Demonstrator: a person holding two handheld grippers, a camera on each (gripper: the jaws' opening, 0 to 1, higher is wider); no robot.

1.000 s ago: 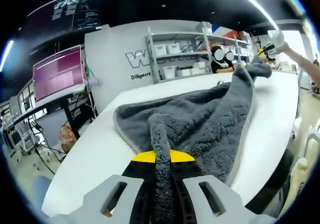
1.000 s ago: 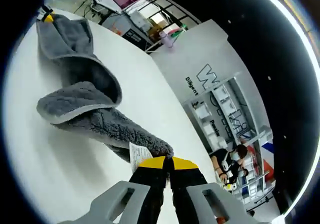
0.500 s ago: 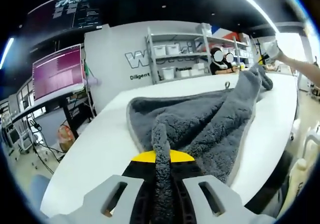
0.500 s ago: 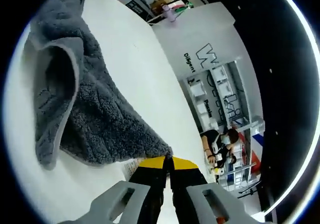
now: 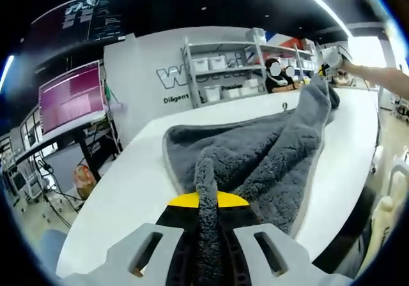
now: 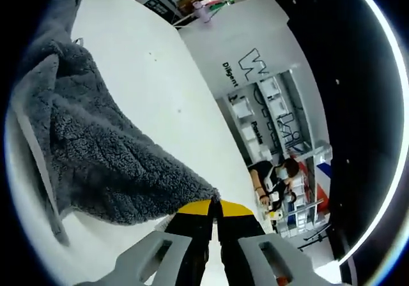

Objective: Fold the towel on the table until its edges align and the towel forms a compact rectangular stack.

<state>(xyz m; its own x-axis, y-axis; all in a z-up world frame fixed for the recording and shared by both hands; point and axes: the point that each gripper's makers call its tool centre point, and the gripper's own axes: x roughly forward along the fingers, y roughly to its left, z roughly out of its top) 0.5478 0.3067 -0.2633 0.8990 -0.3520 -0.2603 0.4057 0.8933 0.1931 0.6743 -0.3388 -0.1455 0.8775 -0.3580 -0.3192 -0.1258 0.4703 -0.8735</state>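
A fluffy grey towel lies rumpled on the white table, stretched between both grippers. My left gripper is shut on one corner, a ridge of pile running up between its jaws. In the left gripper view the far corner rises to the right gripper, held by a person's arm at upper right. In the right gripper view the towel hangs away to the left from my right gripper, which is shut on its corner above the table.
Shelves with white bins and a seated person stand behind the table. A monitor on a stand is off the table's left side. A white wall with lettering runs along the back.
The right gripper has lifted its corner and carried it over the towel, spreading the bunched fabric wider. The left gripper keeps its hold, and the towel's far edge has drawn nearer.
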